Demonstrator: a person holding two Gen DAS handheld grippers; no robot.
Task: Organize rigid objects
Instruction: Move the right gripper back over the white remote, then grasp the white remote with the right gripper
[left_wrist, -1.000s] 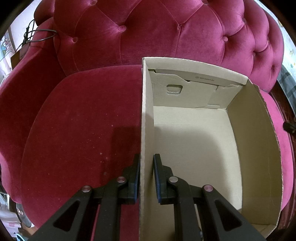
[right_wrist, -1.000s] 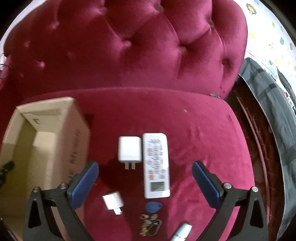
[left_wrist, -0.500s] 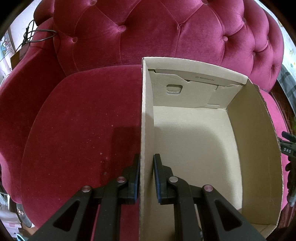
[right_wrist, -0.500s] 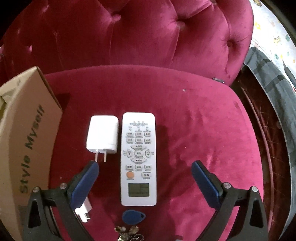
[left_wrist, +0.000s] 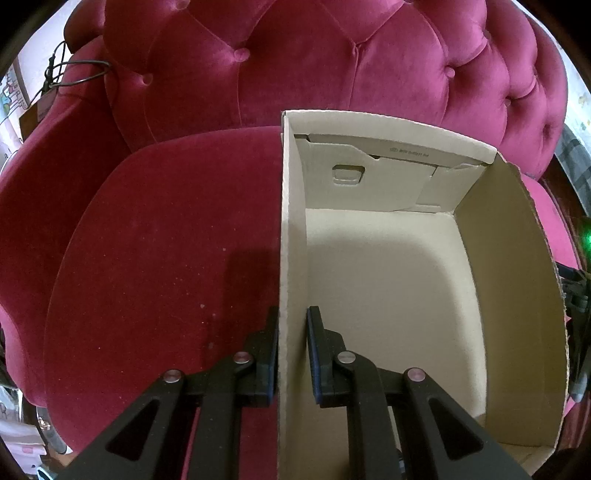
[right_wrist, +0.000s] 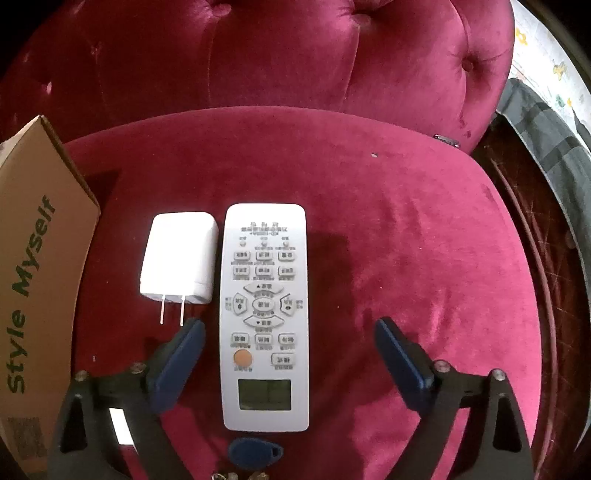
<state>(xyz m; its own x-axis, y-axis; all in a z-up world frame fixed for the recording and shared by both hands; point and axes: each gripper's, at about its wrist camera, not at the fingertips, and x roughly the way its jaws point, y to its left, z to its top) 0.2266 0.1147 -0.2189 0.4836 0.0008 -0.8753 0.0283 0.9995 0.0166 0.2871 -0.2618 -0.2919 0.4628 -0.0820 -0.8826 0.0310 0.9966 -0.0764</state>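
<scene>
Crimson velvet all around: a tufted sofa (left_wrist: 332, 59) for backdrop and a broad seat cushion (right_wrist: 406, 236) for work surface. Standing on that cushion toward its left side, a cardboard box (left_wrist: 513, 266), top open, pale floor bare, nothing inside as far as the left wrist view shows; green lettering along its outer right wall in the right wrist view. Pinned by its left wall in the left gripper (left_wrist: 291, 347), pads clamped tight on the cardboard from either side, probably to keep the light box from sliding or tipping on soft fabric while things go in. Laid out in a neat cluster just right of the box, within easy reach: a white remote control (right_wrist: 264, 314), face up, screen end toward the camera; touching or nearly touching its left edge, a white charger (right_wrist: 179, 258), prongs pointing at the camera; below the remote, a blue key fob (right_wrist: 255, 452) with what looks like a bunch of keys at the frame edge, too cut off to tell. Poised low over the remote, the right gripper (right_wrist: 290, 343), jaws wide but closing, straddling the remote's lower half, left pad close to its edge, right pad well clear, neither pressing yet. Likely next: squeezing across the narrow width, lifting flat, carrying leftward into the box. Nothing boxed so far, so the sorting looks barely begun.
</scene>
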